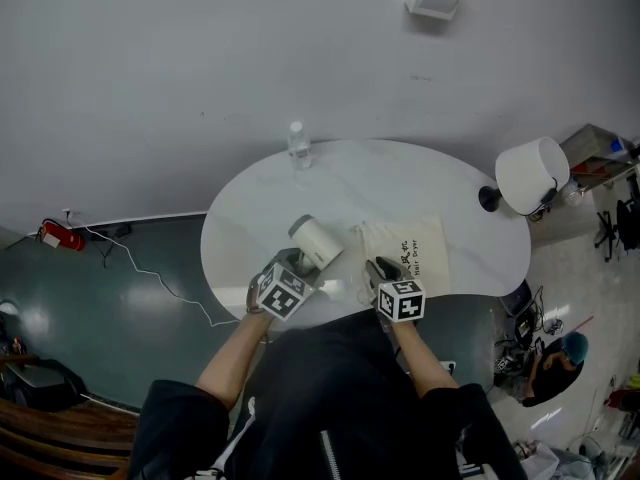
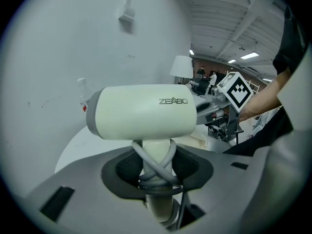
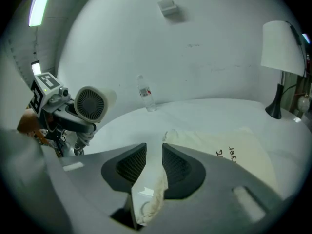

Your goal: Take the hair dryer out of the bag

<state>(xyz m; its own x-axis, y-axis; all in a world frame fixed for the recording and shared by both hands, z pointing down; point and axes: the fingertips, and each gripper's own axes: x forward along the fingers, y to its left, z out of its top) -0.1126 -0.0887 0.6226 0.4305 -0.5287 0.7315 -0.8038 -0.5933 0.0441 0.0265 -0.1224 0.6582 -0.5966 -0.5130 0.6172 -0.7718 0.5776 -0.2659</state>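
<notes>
Holding hair dryer (image 1: 316, 240) in left gripper (image 1: 300, 266), beside bag (image 1: 412, 252).

Hair dryer (image 2: 146, 112): cream body, grey rear rim, dark lettering; cord (image 2: 155, 172) grey.
Bag (image 3: 234, 147): cream cloth, black print.
Surface (image 1: 400, 183) white.
Lamp (image 1: 532, 175): white shade, black base.
Bottle (image 1: 298, 146) clear, red label.
Floor (image 1: 130, 298) dark green.
Marker cubes (image 1: 283, 293): black-and-white squares.
Fingers (image 2: 127, 165) of left gripper (image 2: 157, 163): dark grey, ribbed.
</notes>
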